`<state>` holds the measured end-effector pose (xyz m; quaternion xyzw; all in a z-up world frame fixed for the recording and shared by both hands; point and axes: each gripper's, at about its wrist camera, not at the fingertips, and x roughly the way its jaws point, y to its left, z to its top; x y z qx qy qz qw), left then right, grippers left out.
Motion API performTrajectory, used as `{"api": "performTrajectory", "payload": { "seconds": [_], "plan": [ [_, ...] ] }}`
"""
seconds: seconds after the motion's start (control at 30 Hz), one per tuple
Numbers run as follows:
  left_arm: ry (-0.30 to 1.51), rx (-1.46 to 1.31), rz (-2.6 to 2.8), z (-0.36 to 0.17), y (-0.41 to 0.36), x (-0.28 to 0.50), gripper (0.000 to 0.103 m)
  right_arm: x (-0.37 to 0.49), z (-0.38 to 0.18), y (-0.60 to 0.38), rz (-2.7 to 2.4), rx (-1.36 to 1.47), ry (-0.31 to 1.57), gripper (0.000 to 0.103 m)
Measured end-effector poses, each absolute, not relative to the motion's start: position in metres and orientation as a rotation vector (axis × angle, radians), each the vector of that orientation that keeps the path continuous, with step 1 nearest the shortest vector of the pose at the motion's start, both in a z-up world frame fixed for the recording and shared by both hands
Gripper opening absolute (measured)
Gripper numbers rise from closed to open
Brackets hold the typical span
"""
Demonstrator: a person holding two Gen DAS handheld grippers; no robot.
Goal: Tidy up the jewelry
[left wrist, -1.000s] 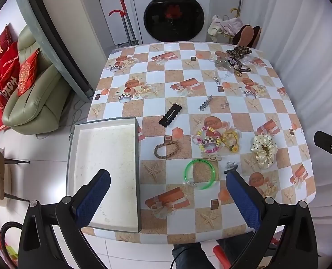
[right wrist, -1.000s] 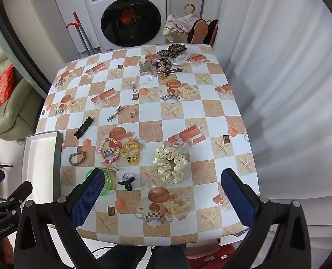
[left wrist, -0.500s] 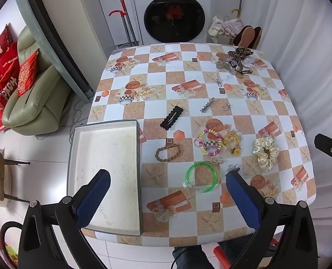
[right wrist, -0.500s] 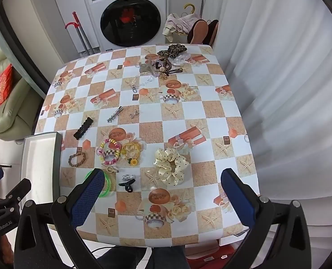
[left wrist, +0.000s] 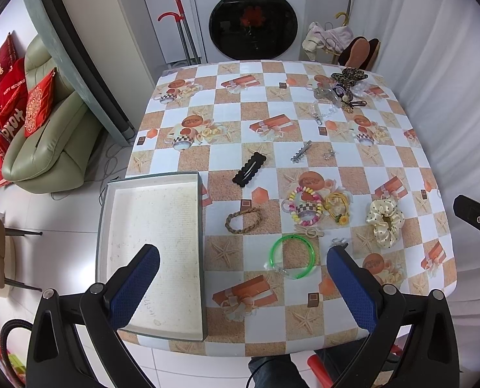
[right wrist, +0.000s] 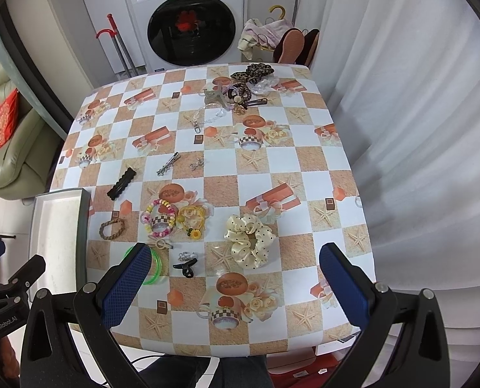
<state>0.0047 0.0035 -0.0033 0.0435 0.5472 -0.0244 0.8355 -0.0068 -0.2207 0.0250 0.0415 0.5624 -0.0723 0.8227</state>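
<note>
At the table's near left edge sits a shallow grey-rimmed rectangular tray, its white inside bare. The left gripper hangs above the near edge, blue-padded jaws wide apart and holding nothing. Right of the tray lie a black scalloped hair clip, a brown braided bracelet, a translucent green plastic bangle and a pastel beaded bracelet. Further right rests a cream polka-dot satin scrunchie. The right gripper hovers there, jaws spread, empty.
</note>
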Motion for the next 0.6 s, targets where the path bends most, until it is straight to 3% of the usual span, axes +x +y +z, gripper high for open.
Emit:
{"api": "performTrajectory", "payload": {
  "seconds": [0.6],
  "plan": [
    [1.162,0.091,-0.053,-0.0039,0.0046,0.0066,0.103,-0.0087,0.0217,-0.2182,-0.157,0.086,1.201,0.103]
  ]
}}
